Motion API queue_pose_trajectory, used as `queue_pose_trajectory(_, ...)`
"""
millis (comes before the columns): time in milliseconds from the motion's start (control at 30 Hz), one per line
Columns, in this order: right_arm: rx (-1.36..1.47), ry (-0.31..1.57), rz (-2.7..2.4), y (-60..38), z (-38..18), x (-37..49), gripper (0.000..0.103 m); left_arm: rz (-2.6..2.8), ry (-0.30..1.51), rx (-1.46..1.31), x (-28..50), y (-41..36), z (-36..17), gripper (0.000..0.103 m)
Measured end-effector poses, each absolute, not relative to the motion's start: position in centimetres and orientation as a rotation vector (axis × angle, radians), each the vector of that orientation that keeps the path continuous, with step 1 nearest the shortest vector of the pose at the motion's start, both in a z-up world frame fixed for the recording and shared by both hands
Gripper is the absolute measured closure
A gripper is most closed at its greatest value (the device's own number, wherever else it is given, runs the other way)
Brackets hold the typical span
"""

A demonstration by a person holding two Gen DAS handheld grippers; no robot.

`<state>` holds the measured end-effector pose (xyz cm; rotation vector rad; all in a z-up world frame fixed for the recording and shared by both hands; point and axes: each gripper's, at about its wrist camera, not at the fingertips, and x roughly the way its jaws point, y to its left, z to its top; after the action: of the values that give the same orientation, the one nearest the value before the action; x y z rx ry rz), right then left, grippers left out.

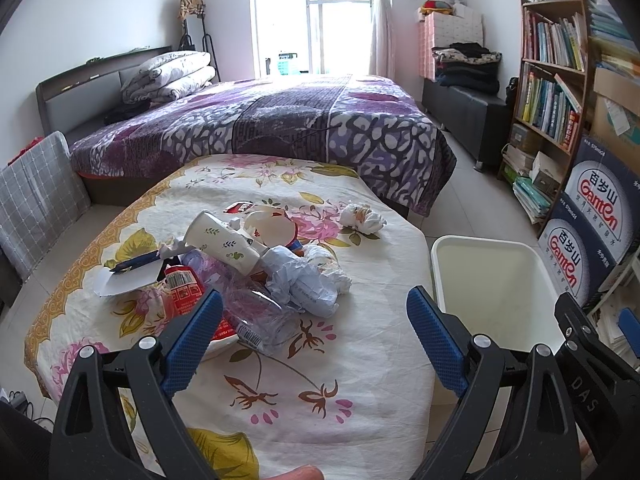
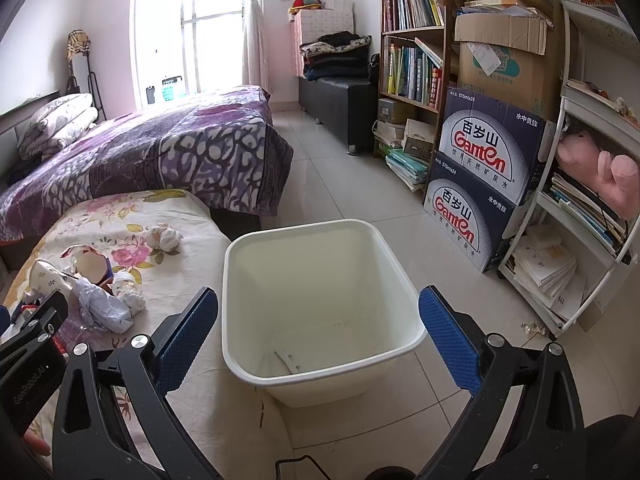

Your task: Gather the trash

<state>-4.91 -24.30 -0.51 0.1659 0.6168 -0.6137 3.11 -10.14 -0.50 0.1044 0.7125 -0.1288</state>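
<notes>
A pile of trash lies on the floral tablecloth (image 1: pixel 320 360): a paper cup (image 1: pixel 222 242), a crushed clear plastic bottle (image 1: pixel 260 312), a red wrapper (image 1: pixel 186 288), crumpled blue-white paper (image 1: pixel 304 284), white tissue wads (image 1: pixel 362 218) and a blue pen (image 1: pixel 136 262) on white card. My left gripper (image 1: pixel 316 308) is open and empty, just short of the pile. A white trash bin (image 2: pixel 320 300) stands on the floor right of the table. My right gripper (image 2: pixel 320 308) is open and empty above the bin. The crumpled paper (image 2: pixel 104 304) and a tissue wad (image 2: pixel 166 238) also show there.
A bed with a purple cover (image 1: pixel 280 120) stands behind the table. A bookshelf (image 2: pixel 412 40), stacked Ganten water boxes (image 2: pixel 480 168) and a white rack (image 2: pixel 592 200) line the right wall. A grey chair back (image 1: pixel 36 196) is at the left. Tiled floor (image 2: pixel 340 184) lies between.
</notes>
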Motion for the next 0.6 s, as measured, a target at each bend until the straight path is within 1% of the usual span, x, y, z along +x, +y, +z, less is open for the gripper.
queue_pose_trajectory(600, 0.189, 0.616, -0.602, -24.43, -0.28, -4.97, 0.007, -0.123, 0.713, 0.106, 3.24, -9.6, -0.56, 0.012)
